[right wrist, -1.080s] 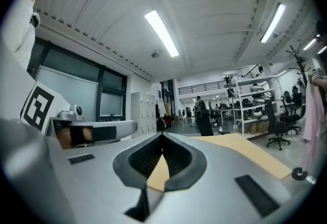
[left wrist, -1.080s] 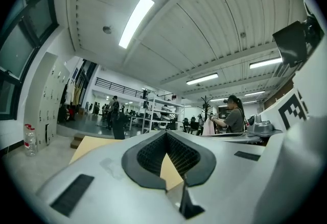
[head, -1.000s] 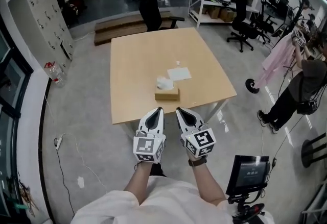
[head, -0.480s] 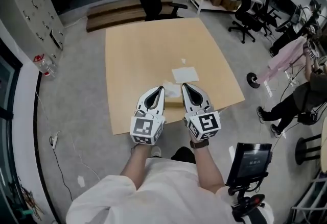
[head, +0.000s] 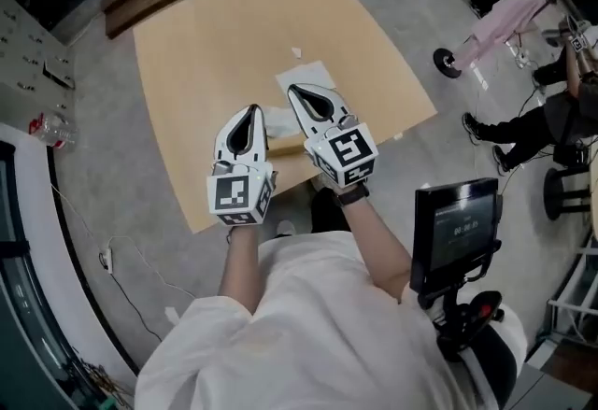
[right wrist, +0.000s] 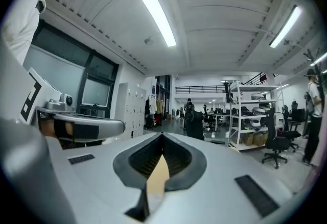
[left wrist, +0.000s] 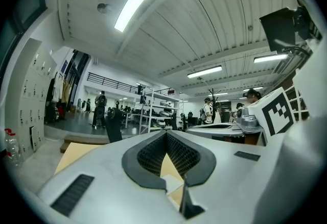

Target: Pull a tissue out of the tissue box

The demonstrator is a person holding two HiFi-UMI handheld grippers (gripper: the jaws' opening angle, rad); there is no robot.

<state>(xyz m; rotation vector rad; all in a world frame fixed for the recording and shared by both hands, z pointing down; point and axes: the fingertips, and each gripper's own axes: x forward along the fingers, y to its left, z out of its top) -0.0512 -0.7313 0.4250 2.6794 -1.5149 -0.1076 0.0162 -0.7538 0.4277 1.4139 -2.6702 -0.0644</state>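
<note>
Pale-wood table (head: 187,53) carried the brown tissue box (head: 283,148) close to its near edge, about midway along it, with a white tissue (head: 277,122) showing at its top. A person stood at that edge and held the left tongs (head: 251,113) and the right tongs (head: 296,92) level and side by side above it. One pair sat to each side of the box, which showed only in the gap between them. Both tongs were pressed together and pinched nothing: each gripper view showed the dark pads meeting at the tip, with only table colour in the hollow behind them. That closed, paired posture suited an approach rather than a grasp. Judging by it, the pull had not begun, and the tissue looked untouched. The box probably sat near the edge so that it could be reached without a stretch. For the pull, one pair of tongs would likely have to spread and close on the tissue's raised fold. The other could steady the light box, which might otherwise lift with the sheet. A white sheet of paper (head: 316,75) lay flat just beyond the box toward the table's middle, and a small white scrap (head: 296,51) lay farther in. A screen on a stand (head: 456,229) stood on the floor off the near edge, at the person's right.
</note>
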